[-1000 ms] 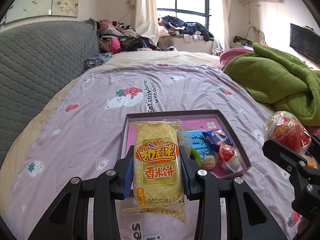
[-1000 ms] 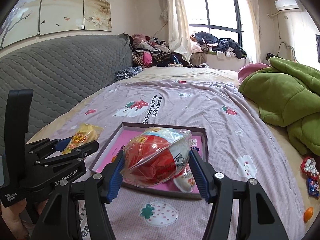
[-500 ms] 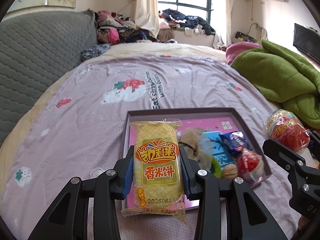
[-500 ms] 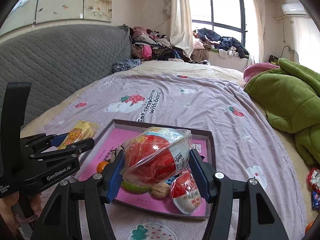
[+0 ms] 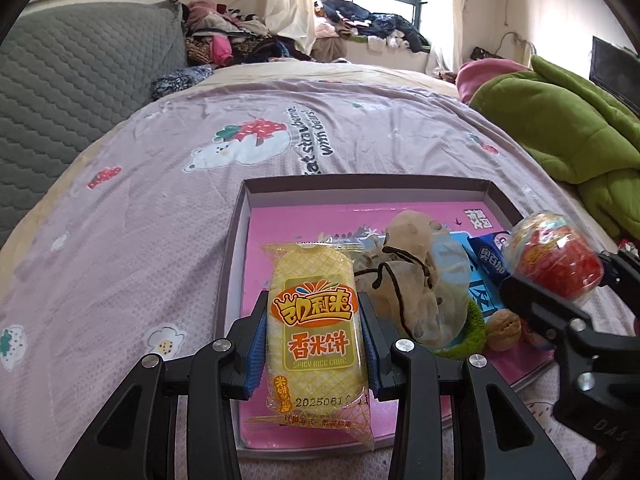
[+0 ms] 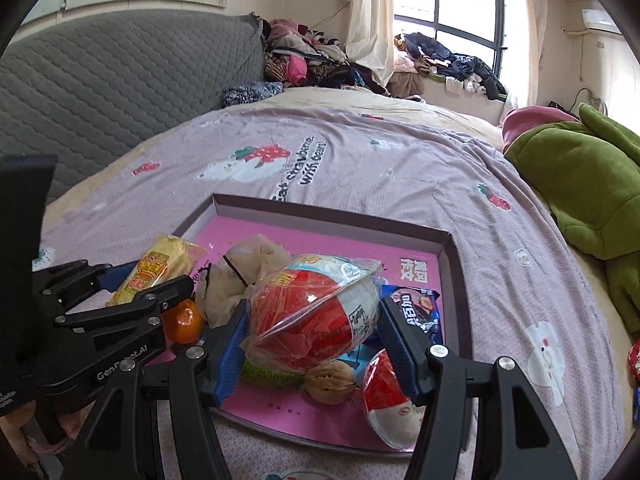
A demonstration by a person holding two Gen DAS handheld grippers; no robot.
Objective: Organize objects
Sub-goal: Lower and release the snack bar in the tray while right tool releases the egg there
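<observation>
My left gripper (image 5: 316, 344) is shut on a yellow rice cake packet (image 5: 316, 320) and holds it over the left part of the pink tray (image 5: 236, 240). My right gripper (image 6: 312, 336) is shut on a red and white wrapped egg snack (image 6: 316, 316) above the tray's (image 6: 448, 264) near middle. The left gripper with the rice cake packet (image 6: 160, 268) shows at the left of the right wrist view; the right gripper with the egg snack (image 5: 556, 260) shows at the right of the left wrist view. In the tray lie a beige drawstring pouch (image 5: 412, 276), a walnut (image 6: 328, 384), an orange (image 6: 184, 320), a blue biscuit packet (image 6: 416, 308) and another egg snack (image 6: 392, 404).
The tray sits on a purple strawberry-print bedsheet (image 5: 160, 200). A green blanket (image 5: 560, 128) lies at the right. A grey quilted headboard (image 6: 100, 92) runs along the left. Clothes (image 5: 240, 36) are piled at the far end. Small wrapped snacks (image 6: 634, 360) lie on the sheet at the right edge.
Both grippers have moved forward and down over the tray with their snacks still held. The tray and its contents now look larger and closer.
</observation>
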